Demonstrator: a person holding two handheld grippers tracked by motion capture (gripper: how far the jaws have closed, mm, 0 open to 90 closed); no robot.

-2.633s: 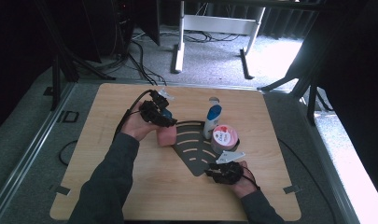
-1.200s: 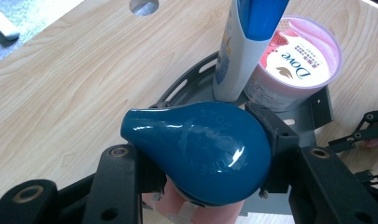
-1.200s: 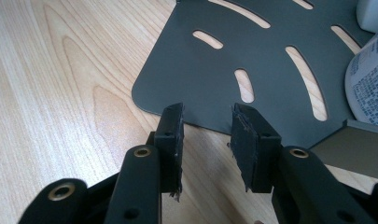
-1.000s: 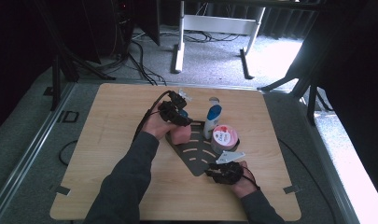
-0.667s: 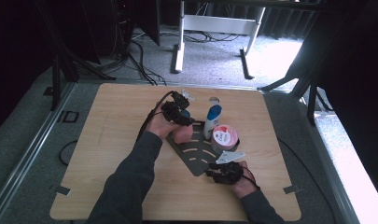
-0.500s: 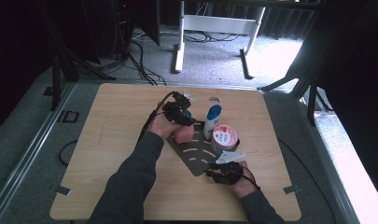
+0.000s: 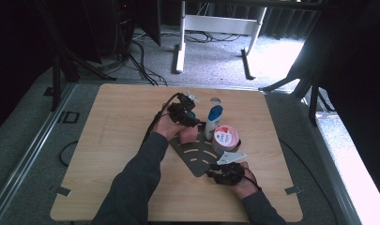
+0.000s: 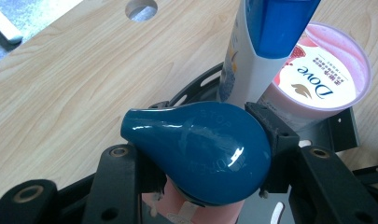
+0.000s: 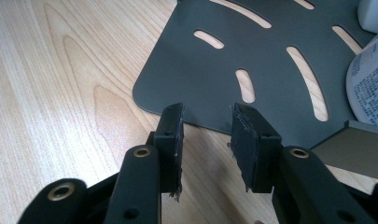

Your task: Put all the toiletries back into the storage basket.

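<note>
Jaws of my left gripper (image 8: 200,154) clamp blue-capped bottle (image 8: 200,149), now by rack (image 9: 252,60); right gripper (image 9: 206,140) narrowly open, empty.

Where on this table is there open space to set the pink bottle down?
The wooden table is bare left of the dark slotted metal rack, and along its far edge. It is crowded right of the left tool, where the white-and-blue bottle and round pink Dove tub stand.
</note>
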